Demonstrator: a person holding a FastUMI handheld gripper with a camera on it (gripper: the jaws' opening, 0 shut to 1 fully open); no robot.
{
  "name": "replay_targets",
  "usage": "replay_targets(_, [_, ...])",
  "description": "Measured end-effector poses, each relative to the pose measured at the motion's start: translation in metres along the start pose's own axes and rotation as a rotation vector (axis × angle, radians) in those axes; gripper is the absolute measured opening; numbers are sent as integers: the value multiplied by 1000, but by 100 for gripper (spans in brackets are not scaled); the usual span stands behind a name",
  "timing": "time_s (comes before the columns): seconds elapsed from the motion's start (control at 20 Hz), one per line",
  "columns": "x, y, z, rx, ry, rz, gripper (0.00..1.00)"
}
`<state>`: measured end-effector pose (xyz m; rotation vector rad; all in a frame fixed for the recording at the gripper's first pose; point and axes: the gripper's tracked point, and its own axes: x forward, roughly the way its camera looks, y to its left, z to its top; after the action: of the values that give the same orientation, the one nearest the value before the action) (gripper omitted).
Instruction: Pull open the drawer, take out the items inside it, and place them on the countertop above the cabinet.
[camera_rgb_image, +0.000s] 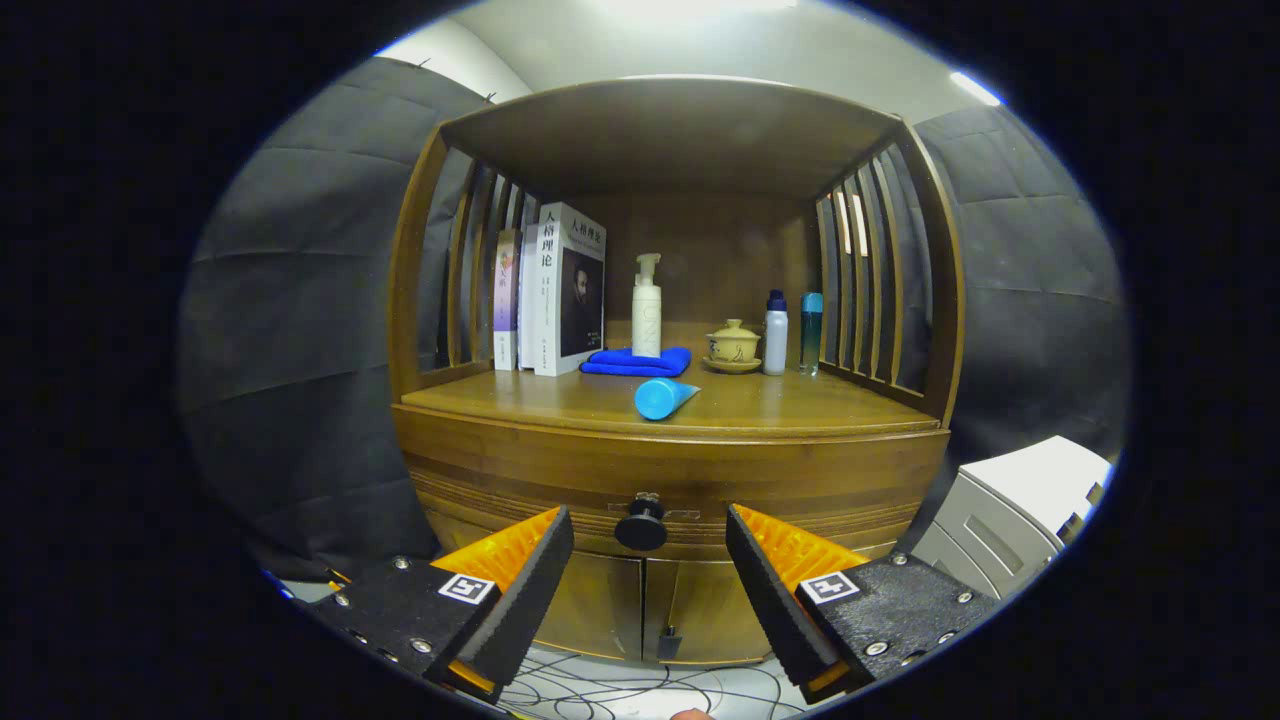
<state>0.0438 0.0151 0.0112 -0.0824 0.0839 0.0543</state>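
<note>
The gripper (648, 545) is being held wide apart, clear of the knob (641, 527) seen between its fingers. The drawer (670, 485) is sitting closed, its contents hidden. Above the knob, a tube (664, 397) is lying on the countertop (800, 405).

The wooden drawer (670, 485) sits fully closed under the countertop (760, 405), its round black knob (641, 527) facing out, a blue tube (664, 397) lying on top.
</note>
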Motion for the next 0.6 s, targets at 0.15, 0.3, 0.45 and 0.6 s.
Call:
replay_targets(0.15, [-22, 2, 11, 20, -21, 19, 95])
replay_targets(0.3, [-36, -1, 13, 34, -23, 21, 95])
replay_targets(0.45, [-51, -2, 10, 53, -18, 28, 95])
replay_targets(0.6, [-64, -7, 4, 41, -21, 26, 95])
